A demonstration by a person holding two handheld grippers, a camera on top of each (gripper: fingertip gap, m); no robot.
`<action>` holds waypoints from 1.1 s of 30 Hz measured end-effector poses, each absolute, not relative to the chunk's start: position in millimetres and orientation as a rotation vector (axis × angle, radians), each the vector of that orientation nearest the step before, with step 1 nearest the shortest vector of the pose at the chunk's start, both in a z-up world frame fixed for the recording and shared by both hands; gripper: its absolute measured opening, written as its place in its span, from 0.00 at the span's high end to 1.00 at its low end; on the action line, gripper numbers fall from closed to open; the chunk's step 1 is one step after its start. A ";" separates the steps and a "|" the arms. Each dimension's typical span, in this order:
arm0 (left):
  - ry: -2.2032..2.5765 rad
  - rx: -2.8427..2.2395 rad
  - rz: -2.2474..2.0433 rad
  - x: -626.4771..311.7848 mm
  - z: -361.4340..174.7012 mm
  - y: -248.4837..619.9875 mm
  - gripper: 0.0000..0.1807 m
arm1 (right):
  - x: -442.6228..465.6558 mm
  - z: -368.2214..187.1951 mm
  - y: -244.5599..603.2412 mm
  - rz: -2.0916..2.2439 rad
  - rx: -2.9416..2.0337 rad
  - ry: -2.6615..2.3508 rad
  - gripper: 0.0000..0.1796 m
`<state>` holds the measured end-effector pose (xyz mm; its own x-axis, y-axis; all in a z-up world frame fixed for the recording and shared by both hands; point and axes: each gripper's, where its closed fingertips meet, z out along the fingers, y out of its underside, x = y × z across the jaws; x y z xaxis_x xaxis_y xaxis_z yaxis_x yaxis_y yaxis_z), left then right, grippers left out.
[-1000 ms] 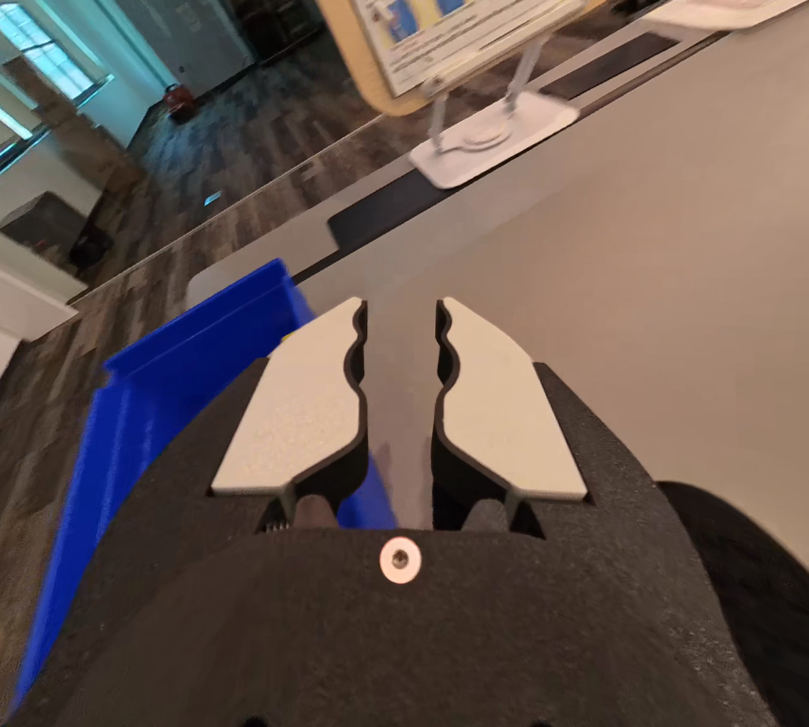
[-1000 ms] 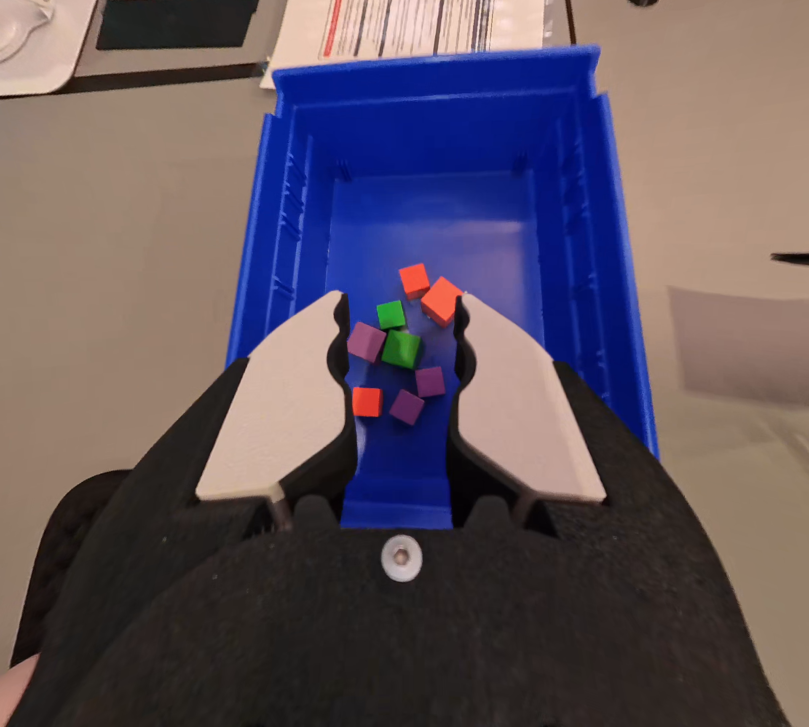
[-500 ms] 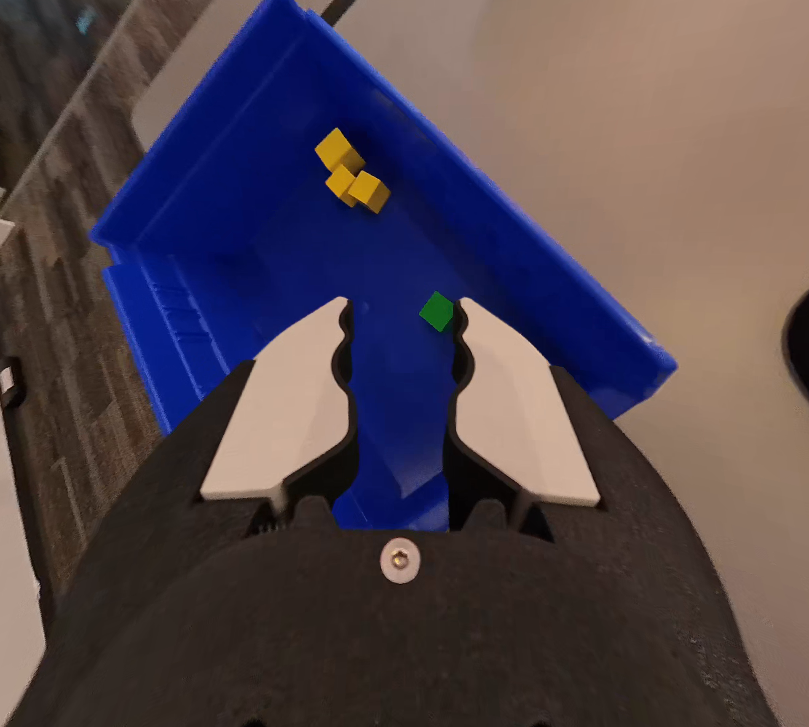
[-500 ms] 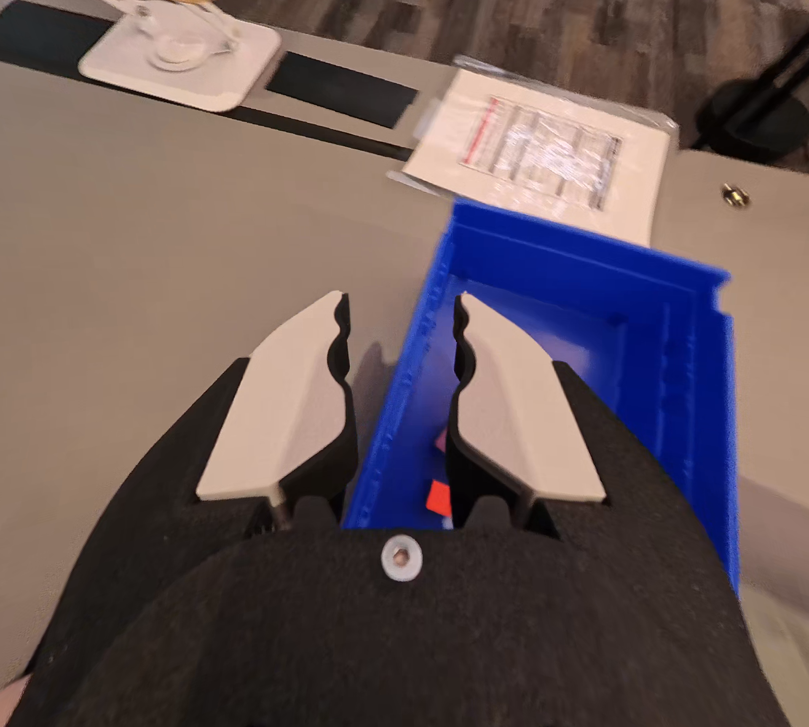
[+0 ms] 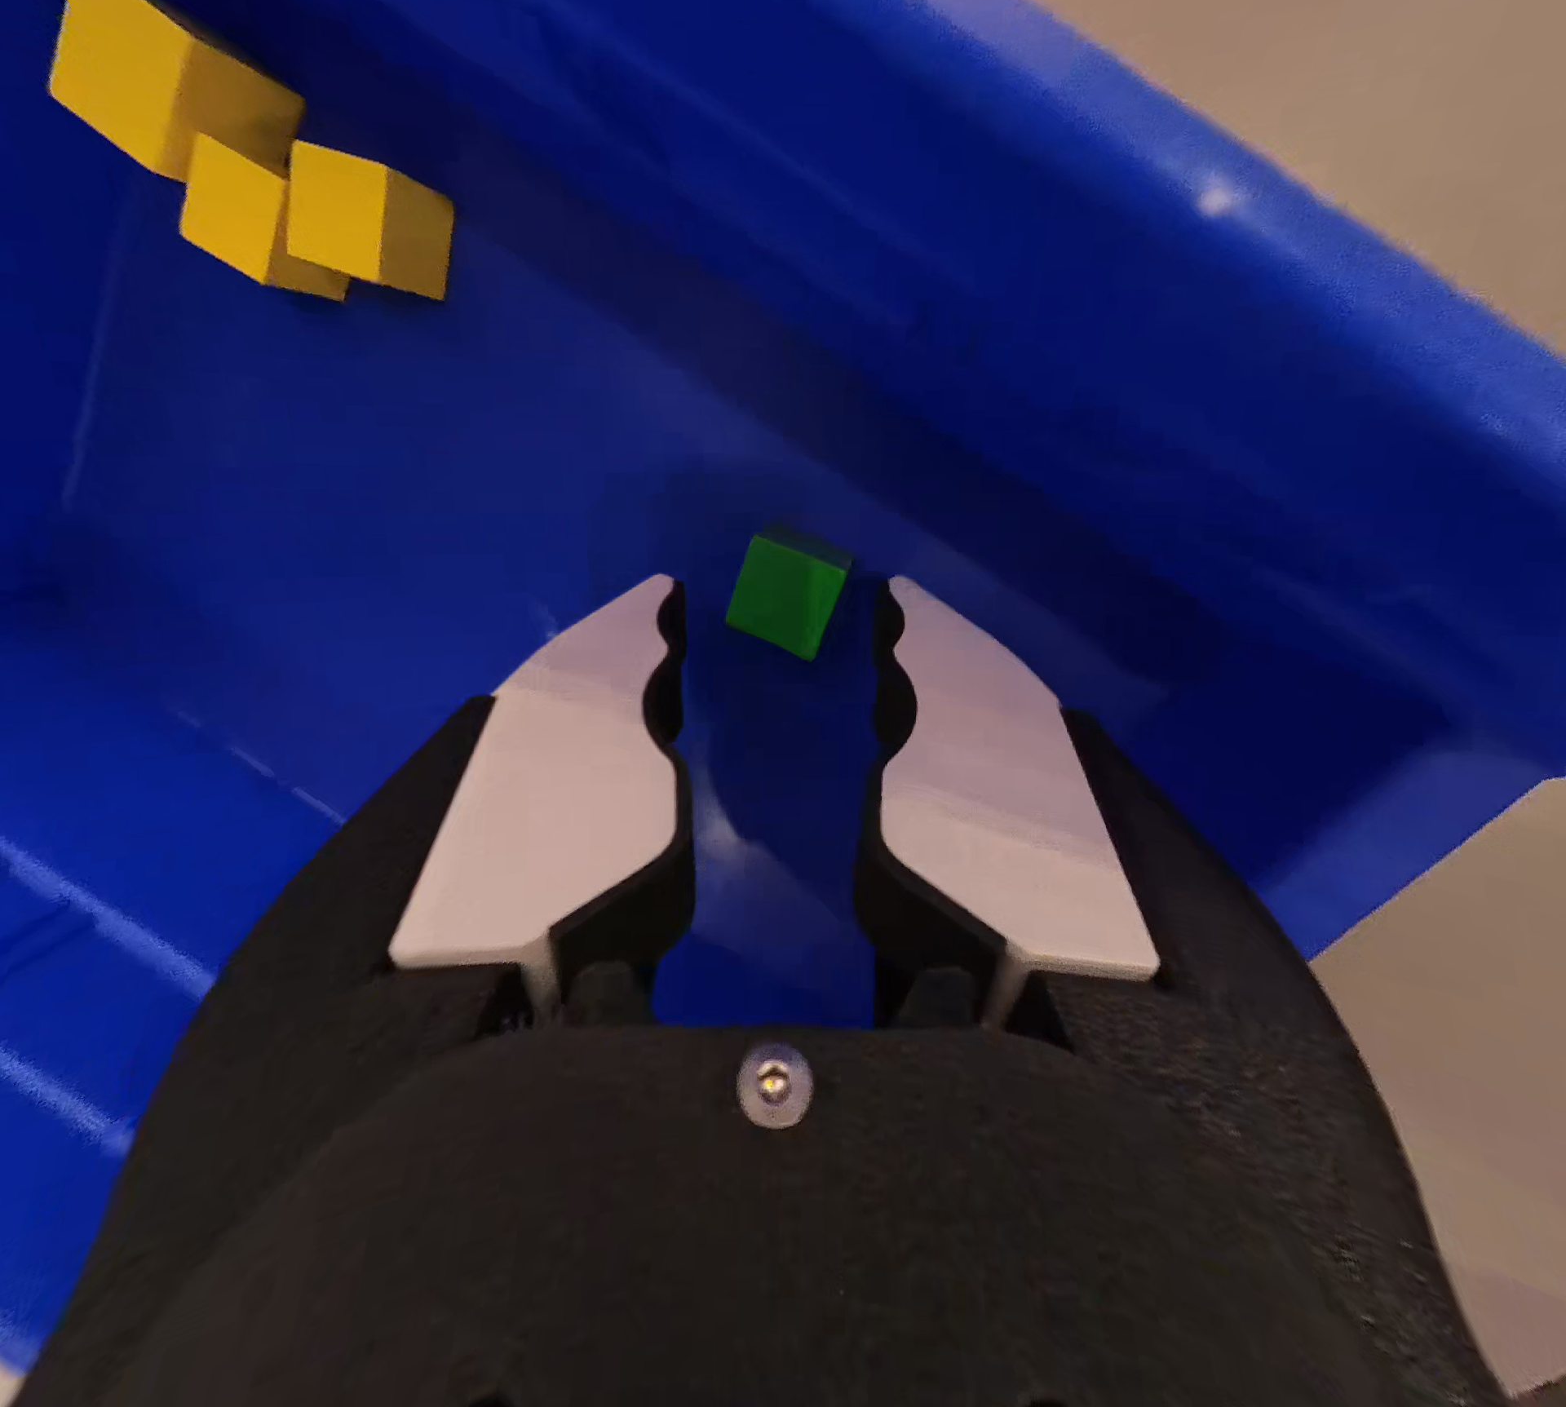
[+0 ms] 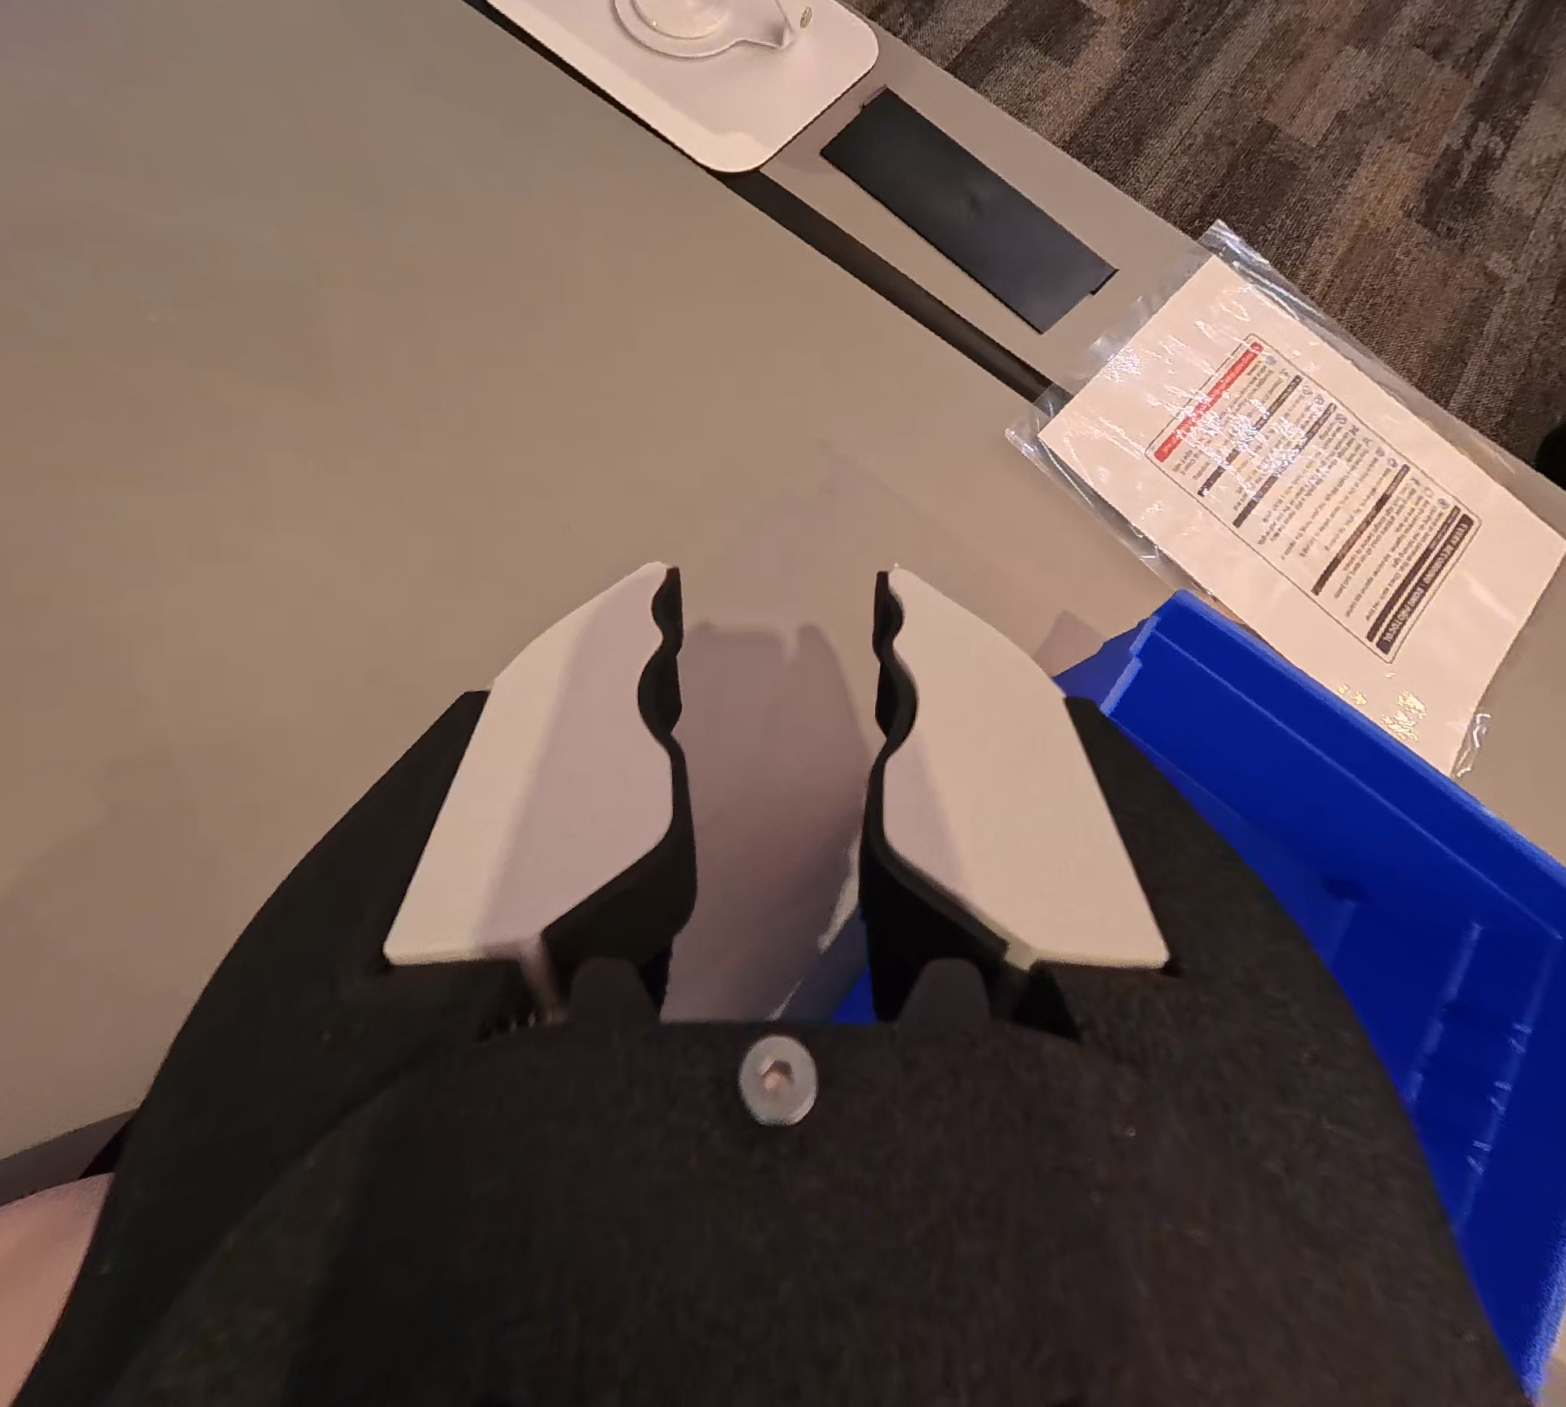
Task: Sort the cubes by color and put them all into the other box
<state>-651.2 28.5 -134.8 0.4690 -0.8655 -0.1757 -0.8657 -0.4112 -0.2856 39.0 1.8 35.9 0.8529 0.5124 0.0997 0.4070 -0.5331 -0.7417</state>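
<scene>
Soft warm indoor light, motion-blurred blue bin [image 5: 1102,282], glare on plastic sleeve [image 6: 1254,434], perhaps wide-angle edge distortion.

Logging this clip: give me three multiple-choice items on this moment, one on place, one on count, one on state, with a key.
1. Where is the green cube?
A. on the table
B. in the blue box, just ahead of the left hand-held gripper
C. on the paper

2. How many yellow cubes show?
A. one
B. three
C. five

3. The right hand-held gripper is:
A. open, empty
B. shut on a cube
C. hidden

Key: B, the cube lies on the box floor; B, three clustered together; A, bare table shows between its fingers.
</scene>
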 end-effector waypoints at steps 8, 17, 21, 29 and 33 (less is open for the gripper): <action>1.403 -2.374 -0.046 -655.0 -135.1 28.8 0.87 | 46.2 30.8 -1.1 0.174 -2.225 -0.658 0.78; 0.997 -1.859 0.063 -612.7 -1.2 64.1 0.88 | -8.4 69.1 6.5 0.237 -2.078 -0.719 0.79; 0.956 -1.496 -0.082 -512.6 70.1 39.9 0.88 | -131.6 121.6 -11.4 0.739 -1.755 -0.885 0.81; 1.106 -1.058 -0.404 -340.6 103.7 -48.7 0.88 | -283.0 111.7 -67.4 1.494 -1.650 -1.061 0.77; 1.158 -1.002 -0.480 -304.8 105.6 -65.6 0.88 | -301.6 104.7 -68.8 1.723 -1.680 -0.967 0.74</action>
<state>-304.8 -65.6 105.6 0.3691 -0.7648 -0.5281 -0.1665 0.5046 -0.8472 -301.6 -68.8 104.7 -0.0760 0.7936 -0.6037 0.1016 -0.5961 -0.7964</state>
